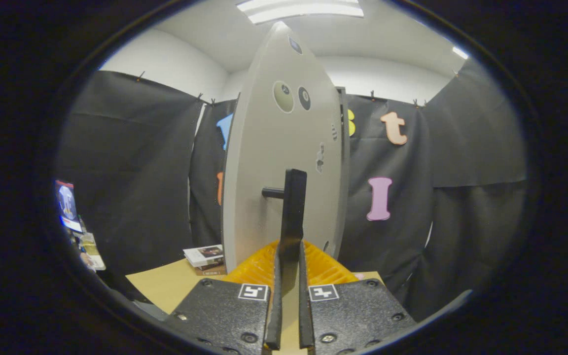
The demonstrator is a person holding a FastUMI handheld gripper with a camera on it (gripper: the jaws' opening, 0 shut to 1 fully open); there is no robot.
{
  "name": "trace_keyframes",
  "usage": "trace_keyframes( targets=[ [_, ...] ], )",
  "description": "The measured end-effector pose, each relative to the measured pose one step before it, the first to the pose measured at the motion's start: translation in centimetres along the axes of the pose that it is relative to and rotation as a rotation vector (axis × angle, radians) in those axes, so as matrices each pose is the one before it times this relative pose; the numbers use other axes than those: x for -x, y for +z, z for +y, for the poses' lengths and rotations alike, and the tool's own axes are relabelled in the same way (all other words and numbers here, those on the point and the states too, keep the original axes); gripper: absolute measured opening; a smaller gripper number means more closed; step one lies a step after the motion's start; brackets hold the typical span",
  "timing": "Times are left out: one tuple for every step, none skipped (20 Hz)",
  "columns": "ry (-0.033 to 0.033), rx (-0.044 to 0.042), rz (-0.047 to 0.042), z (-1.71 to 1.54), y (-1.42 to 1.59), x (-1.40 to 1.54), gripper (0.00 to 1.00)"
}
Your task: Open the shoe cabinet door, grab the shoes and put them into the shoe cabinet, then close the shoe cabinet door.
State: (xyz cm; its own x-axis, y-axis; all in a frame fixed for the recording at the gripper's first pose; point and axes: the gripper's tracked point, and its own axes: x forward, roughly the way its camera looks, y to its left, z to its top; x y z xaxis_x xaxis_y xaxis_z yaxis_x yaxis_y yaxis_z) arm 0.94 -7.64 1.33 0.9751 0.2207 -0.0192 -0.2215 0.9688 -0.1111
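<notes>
**Fingers pinched on the cabinet door handle**

I had the gripper (290, 276) closed narrow, both fingers (275, 296) pressing the lower end of the dark bar handle (293, 217) between them. The handle stood upright, held off the shoe cabinet door (274, 162) by a short stub on its left side. I saw the door nearly edge-on, pale grey, rising just beyond the fingers with round stickers (291, 96) high on its face. Below the handle, either side of the fingers, showed ridged yellow plastic (323, 268). Left of the door's foot a small stack of books (206, 259) lay on the tan tabletop (165, 286). I could not see the shoes.
</notes>
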Motion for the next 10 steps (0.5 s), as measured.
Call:
trace_keyframes(
  targets=[
    [-0.03053, -0.00405, -0.00358, -1.192, -0.094, 0.355, 0.15],
    [-0.03416, -0.00485, -0.00162, -1.418, -0.023, 0.550, 0.12],
    [-0.03010, 0.01124, -0.00283, -1.415, 0.046, 0.155, 0.11],
    [-0.03577, -0.00398, -0.00424, -1.556, 0.040, 0.066, 0.08],
    [-0.04082, -0.00586, -0.00056, -1.629, -0.115, -0.070, 0.07],
    [-0.03470, -0.00977, -0.00854, -1.708, -0.052, 0.110, 0.05],
    [0.03380, -0.02856, 0.00707, -0.617, 0.081, -0.298, 0.05],
    [0.03909, -0.03780, -0.00006, 0.040, -0.192, 0.141, 0.04],
    [0.02548, -0.03236, 0.00326, -0.012, -0.095, 0.137, 0.04],
    [0.01929, -0.00907, 0.00030, 0.265, 0.002, -0.066, 0.05]
  ],
)
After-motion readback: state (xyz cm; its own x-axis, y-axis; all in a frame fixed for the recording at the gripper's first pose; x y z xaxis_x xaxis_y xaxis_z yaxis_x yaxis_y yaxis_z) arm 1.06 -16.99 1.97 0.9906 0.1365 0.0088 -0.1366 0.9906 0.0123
